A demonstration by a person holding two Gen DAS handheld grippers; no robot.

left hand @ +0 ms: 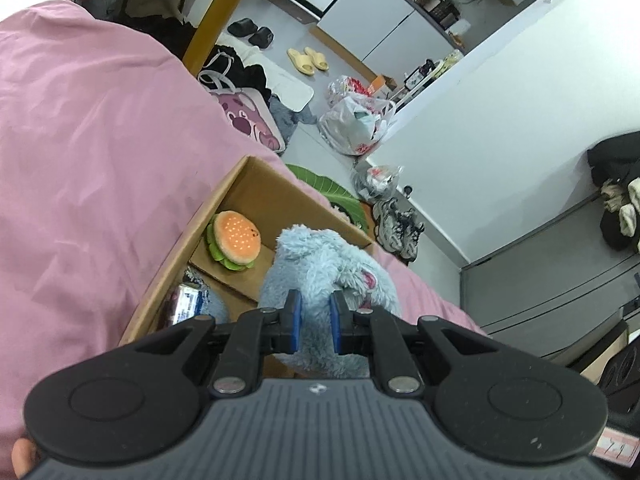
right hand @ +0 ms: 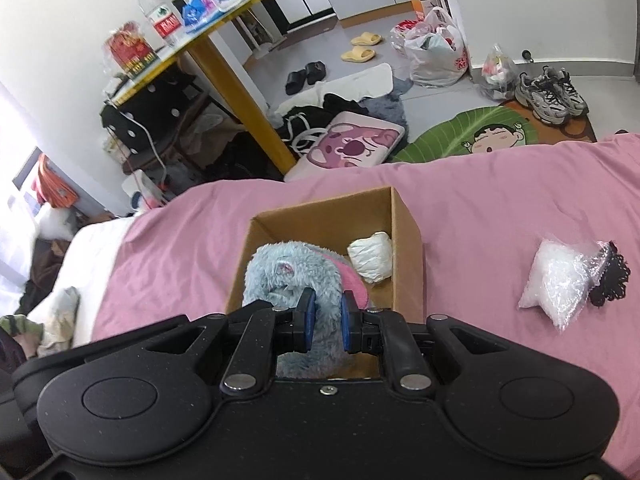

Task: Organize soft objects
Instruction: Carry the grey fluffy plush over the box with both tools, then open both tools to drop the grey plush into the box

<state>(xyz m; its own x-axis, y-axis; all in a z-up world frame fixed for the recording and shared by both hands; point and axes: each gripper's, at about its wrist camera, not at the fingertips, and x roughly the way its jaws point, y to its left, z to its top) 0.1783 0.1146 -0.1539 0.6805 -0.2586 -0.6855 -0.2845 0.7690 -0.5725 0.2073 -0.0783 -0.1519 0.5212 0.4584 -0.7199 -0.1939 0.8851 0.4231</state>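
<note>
A fluffy pale-blue plush toy with pink patches (left hand: 320,276) sits half inside an open brown cardboard box (left hand: 256,184) that rests on a pink bed cover (left hand: 88,160). Both grippers hold it at once: the left gripper (left hand: 315,322) and the right gripper (right hand: 326,322) each have their blue-padded fingers (left hand: 294,320) pressed into the fur. The toy lies directly ahead of both, rising out of the box toward the cameras, so the coming move is likely a push down and release.

Only the left wrist view shows a small plush hamburger (left hand: 234,240) at the box's far end. Only the right wrist view shows a crumpled white bundle (right hand: 370,256) in the box corner and, on the bed well to the right, a clear plastic bag of white filling (right hand: 556,280).
</note>
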